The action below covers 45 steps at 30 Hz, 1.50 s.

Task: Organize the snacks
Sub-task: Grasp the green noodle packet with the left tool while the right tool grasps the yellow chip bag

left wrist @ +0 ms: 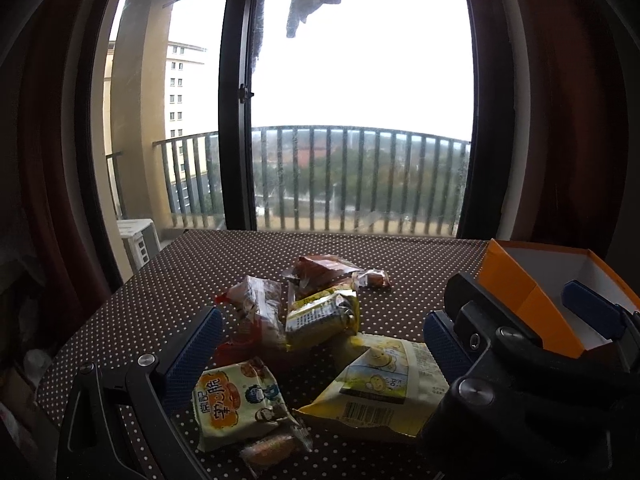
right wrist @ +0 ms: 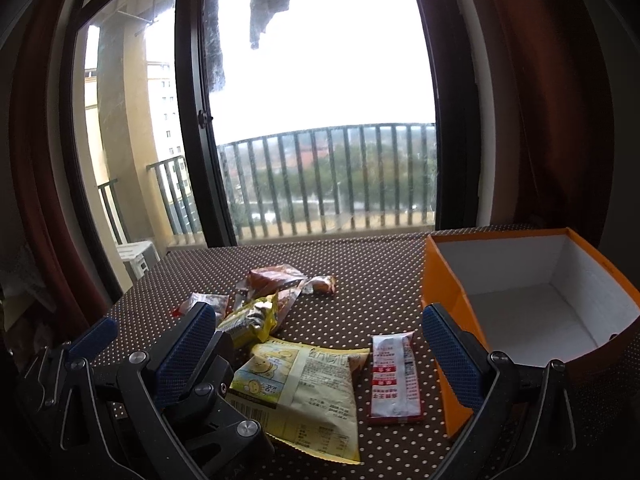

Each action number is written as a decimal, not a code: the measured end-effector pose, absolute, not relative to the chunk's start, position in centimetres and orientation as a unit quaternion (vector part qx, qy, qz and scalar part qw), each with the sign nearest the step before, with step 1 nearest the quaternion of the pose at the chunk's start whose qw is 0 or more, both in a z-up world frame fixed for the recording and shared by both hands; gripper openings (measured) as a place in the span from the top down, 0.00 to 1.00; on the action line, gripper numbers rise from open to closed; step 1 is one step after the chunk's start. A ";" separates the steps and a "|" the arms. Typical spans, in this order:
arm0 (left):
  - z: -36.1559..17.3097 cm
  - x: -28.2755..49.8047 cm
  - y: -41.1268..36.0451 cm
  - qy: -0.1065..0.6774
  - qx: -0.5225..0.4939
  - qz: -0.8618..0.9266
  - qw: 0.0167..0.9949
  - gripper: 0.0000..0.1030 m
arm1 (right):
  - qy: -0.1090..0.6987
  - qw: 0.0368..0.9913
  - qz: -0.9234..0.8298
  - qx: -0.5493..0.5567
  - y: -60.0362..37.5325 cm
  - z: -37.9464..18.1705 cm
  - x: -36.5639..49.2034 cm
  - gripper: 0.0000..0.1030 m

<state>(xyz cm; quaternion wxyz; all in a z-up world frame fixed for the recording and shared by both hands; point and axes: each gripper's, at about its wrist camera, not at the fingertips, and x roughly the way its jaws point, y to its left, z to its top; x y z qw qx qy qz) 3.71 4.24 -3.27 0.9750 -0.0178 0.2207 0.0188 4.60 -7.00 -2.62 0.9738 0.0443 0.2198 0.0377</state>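
Both grippers, left (left wrist: 324,344) and right (right wrist: 320,344), stand wide open, holding nothing. Snack packets (right wrist: 304,392) lie heaped mid-table; the empty orange box (right wrist: 444,280) waits at two o'clock, presumably to receive them.

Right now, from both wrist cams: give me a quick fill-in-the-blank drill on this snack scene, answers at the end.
1. The orange box holds ____ snacks so far.
2. Both the left gripper and the right gripper have their jaws ____.
3. The red-and-white packet lies between the large yellow bag and the ____.
4. The tablecloth is brown with white ____.

Missing words: no; open; orange box; dots
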 end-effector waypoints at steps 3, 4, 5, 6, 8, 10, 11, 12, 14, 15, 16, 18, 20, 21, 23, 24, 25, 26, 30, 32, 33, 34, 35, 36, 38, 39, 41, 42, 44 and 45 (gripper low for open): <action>-4.3 4.5 5.2 0.233 -0.025 0.031 0.972 0.02 | 0.232 0.971 0.041 0.046 -6.4 -3.4 5.5 0.00; -4.7 4.9 5.6 0.239 -0.029 0.038 0.970 0.02 | 0.238 0.969 0.042 0.047 -6.2 -3.8 5.9 0.00; -5.2 5.3 6.1 0.247 -0.034 0.043 0.968 0.02 | 0.244 0.968 0.043 0.046 -6.0 -4.1 6.2 0.00; -5.7 5.7 6.6 0.256 -0.039 0.047 0.965 0.02 | 0.252 0.966 0.044 0.042 -5.8 -4.5 6.7 0.00; -6.6 6.3 7.2 0.273 -0.048 0.050 0.960 0.02 | 0.266 0.962 0.046 0.037 -5.3 -5.2 7.4 0.00; -7.4 6.7 7.4 0.283 -0.044 0.049 0.957 0.02 | 0.279 0.958 0.046 0.036 -5.0 -6.0 8.0 0.00; -7.7 6.8 7.3 0.287 -0.038 0.052 0.956 0.02 | 0.286 0.956 0.046 0.035 -4.8 -6.4 8.4 0.00; -8.1 7.0 7.3 0.289 -0.033 0.055 0.955 0.02 | 0.293 0.954 0.046 0.032 -4.7 -6.8 8.6 0.00; -8.8 7.5 7.4 0.297 -0.027 0.064 0.952 0.02 | 0.307 0.950 0.044 0.028 -4.4 -7.8 9.4 0.00; -9.2 7.8 7.4 0.302 -0.025 0.066 0.951 0.02 | 0.314 0.948 0.043 0.026 -4.3 -8.2 9.7 0.00; -9.6 8.1 7.4 0.309 -0.026 0.068 0.948 0.02 | 0.320 0.946 0.043 0.023 -4.2 -8.6 10.0 0.00; -10.3 8.6 7.6 0.323 -0.031 0.067 0.944 0.02 | 0.335 0.941 0.041 0.017 -4.0 -9.3 10.7 0.00; -10.9 8.8 7.7 0.330 -0.032 0.072 0.941 0.02 | 0.348 0.937 0.041 0.015 -3.9 -9.9 11.3 0.00; -11.1 8.9 7.8 0.333 -0.033 0.074 0.940 0.02 | 0.352 0.935 0.040 0.014 -3.9 -10.2 11.5 0.00; -11.6 9.2 8.1 0.335 -0.038 0.073 0.939 0.02 | 0.359 0.932 0.042 0.017 -4.0 -10.6 11.9 0.00; -11.8 9.3 8.2 0.337 -0.041 0.073 0.938 0.02 | 0.361 0.931 0.044 0.022 -4.1 -10.8 12.0 0.00; -12.0 9.4 8.3 0.340 -0.042 0.075 0.936 0.02 | 0.364 0.930 0.046 0.025 -4.1 -10.9 12.2 0.00; -12.2 9.3 8.3 0.345 -0.042 0.077 0.935 0.02 | 0.368 0.928 0.047 0.026 -4.1 -11.1 12.4 0.00; -13.7 9.8 8.5 0.363 -0.047 0.081 0.927 0.02 | 0.395 0.917 0.052 0.026 -3.7 -12.4 13.1 0.00; -14.1 9.9 8.7 0.364 -0.050 0.081 0.926 0.02 | 0.396 0.916 0.052 0.029 -3.6 -12.7 13.1 0.00; -14.3 10.0 8.7 0.366 -0.051 0.082 0.926 0.02 | 0.396 0.917 0.051 0.028 -3.6 -12.8 13.0 0.00; -14.4 10.0 8.7 0.367 -0.051 0.081 0.925 0.03 | 0.395 0.917 0.051 0.026 -3.4 -12.9 13.0 0.00; -14.4 9.9 8.6 0.366 -0.049 0.081 0.926 0.04 | 0.395 0.917 0.051 0.026 -3.4 -13.0 13.0 0.00; -14.4 9.8 8.6 0.365 -0.047 0.080 0.926 0.05 | 0.394 0.917 0.052 0.027 -3.4 -13.1 13.0 0.00; -14.6 9.6 8.4 0.364 -0.037 0.084 0.927 0.15 | 0.396 0.916 0.057 0.032 -3.5 -13.2 13.0 0.06; -14.6 9.6 8.2 0.364 -0.030 0.088 0.927 0.18 | 0.400 0.914 0.065 0.036 -3.5 -13.3 12.9 0.09; -14.6 9.4 7.9 0.362 -0.018 0.087 0.928 0.33 | 0.399 0.914 0.070 0.032 -3.3 -13.5 13.0 0.18; -14.5 9.2 7.9 0.360 -0.014 0.090 0.928 0.38 | 0.397 0.915 0.071 0.029 -3.1 -13.5 12.8 0.20; -14.5 9.0 8.0 0.359 -0.019 0.087 0.929 0.42 | 0.387 0.919 0.068 0.017 -3.0 -13.2 12.4 0.31; -14.3 8.9 8.0 0.357 -0.022 0.084 0.930 0.47 | 0.383 0.921 0.069 0.016 -3.0 -13.2 12.2 0.32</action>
